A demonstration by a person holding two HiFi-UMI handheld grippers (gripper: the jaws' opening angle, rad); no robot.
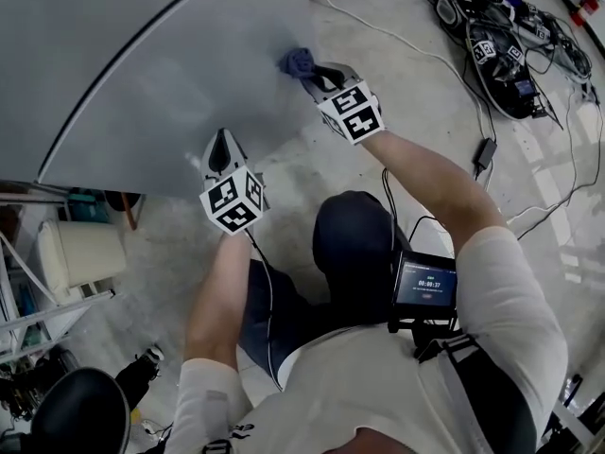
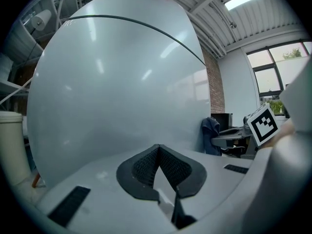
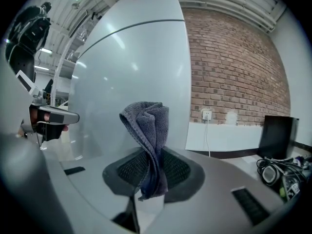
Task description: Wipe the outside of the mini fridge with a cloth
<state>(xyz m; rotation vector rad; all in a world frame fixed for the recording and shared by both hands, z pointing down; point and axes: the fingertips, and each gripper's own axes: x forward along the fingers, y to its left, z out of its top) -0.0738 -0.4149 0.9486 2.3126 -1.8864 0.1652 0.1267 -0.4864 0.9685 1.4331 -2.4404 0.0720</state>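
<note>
While the grey mini fridge (image 1: 142, 74) fills the upper left, the R gripper (image 1: 307, 74) has jaws clamped on fabric; L gripper (image 1: 223, 140) jaws together, empty, near fridge's lower edge; blue cloth (image 1: 296, 61) at fridge wall.

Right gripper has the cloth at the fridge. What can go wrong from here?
The cloth is pinched only near one end in the right gripper; rubbing the fridge may pull it out. The left gripper, shut and empty, sits close to the fridge and might knock it. Floor cables could snag a foot.
</note>
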